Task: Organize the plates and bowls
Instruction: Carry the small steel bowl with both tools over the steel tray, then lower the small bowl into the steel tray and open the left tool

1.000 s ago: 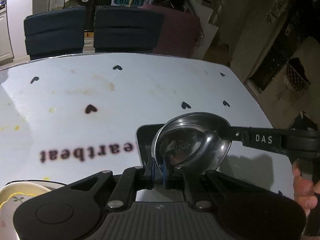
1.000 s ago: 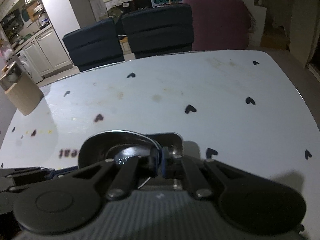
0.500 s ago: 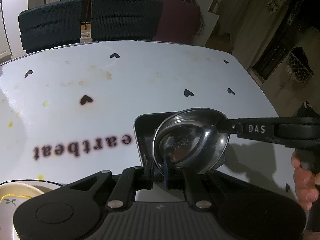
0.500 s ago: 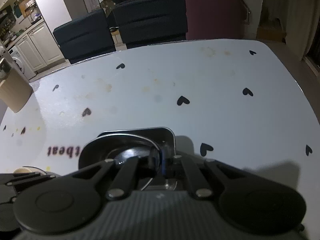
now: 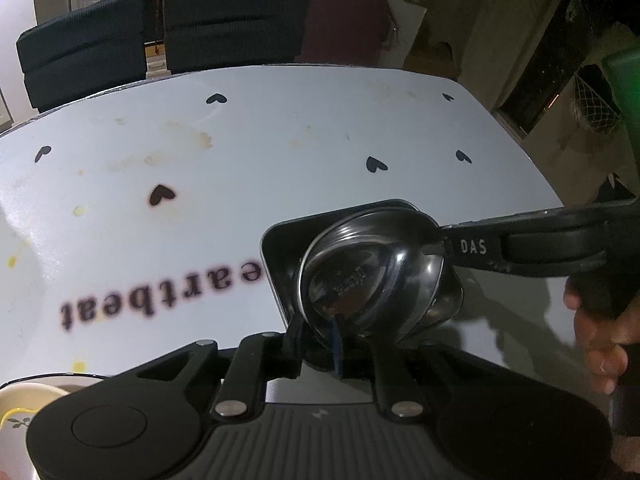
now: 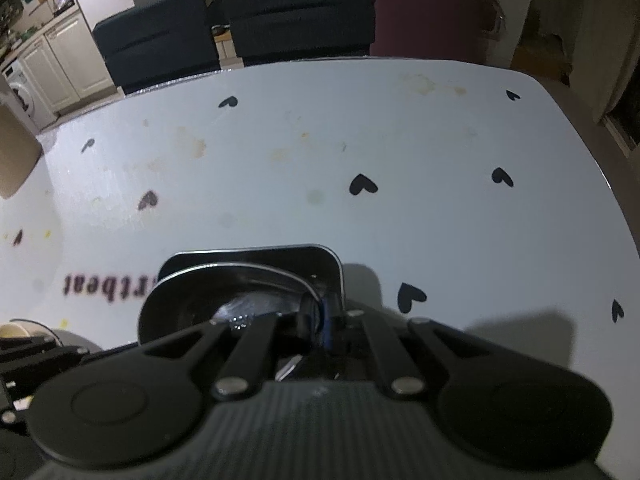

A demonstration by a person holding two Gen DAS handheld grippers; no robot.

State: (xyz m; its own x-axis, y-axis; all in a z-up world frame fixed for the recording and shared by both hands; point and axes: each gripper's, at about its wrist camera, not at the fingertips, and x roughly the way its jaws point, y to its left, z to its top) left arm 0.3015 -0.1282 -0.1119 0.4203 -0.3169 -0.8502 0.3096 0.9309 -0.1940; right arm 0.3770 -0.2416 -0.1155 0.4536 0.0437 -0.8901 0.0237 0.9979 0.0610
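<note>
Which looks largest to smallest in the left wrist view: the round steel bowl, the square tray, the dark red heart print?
1. square tray, though partly covered.
2. round steel bowl, a close second; nearer the camera, so unsure.
3. dark red heart print, clearly smallest.

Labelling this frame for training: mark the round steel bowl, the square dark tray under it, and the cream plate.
Round steel bowl (image 5: 360, 280), left wrist view, inner base.
Square dark tray (image 5: 280, 248), left wrist view, left wall.
Cream plate (image 5: 24, 396), left wrist view, rim.
</note>
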